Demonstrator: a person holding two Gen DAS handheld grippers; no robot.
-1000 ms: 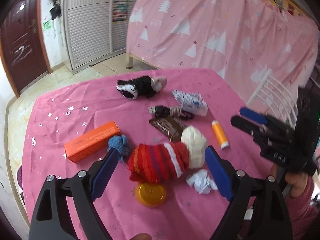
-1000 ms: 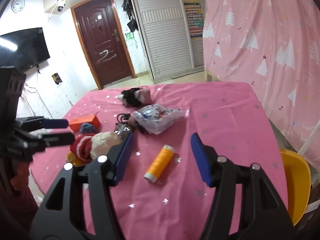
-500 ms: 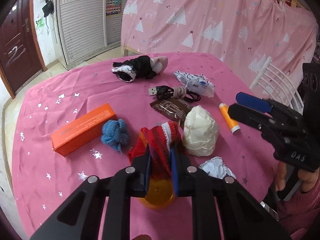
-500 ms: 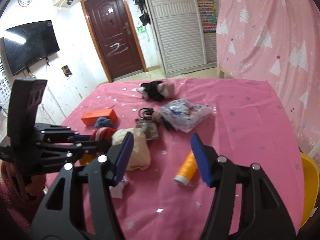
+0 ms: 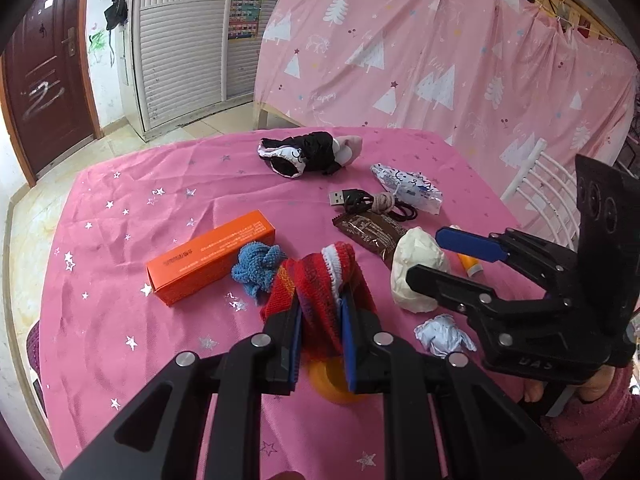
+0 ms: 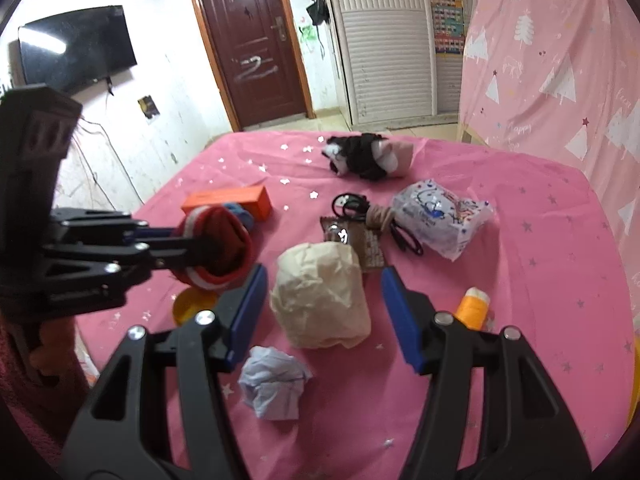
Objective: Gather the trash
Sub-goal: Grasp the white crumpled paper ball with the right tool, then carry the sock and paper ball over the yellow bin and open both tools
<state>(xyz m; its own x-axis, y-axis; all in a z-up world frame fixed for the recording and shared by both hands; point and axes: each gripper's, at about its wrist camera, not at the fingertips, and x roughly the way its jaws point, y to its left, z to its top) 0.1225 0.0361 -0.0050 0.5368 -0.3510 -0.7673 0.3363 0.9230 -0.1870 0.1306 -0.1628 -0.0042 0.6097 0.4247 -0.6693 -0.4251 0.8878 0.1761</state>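
Two grippers worked the pink table (image 5: 120, 240): within the past second my left gripper (image 5: 320, 344) had clamped its jaws on the red striped sock (image 5: 320, 280) near the front edge, lifting it. My right gripper (image 6: 320, 312) hung spread wide around the cream paper wad (image 6: 320, 292), crumpled, lumpy, still untouched trash.

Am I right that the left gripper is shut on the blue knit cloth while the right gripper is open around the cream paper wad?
Not quite. The left gripper is shut on the red striped sock, as the left wrist view shows; the blue knit cloth lies beside it on the table. The right gripper is indeed open around the cream paper wad.
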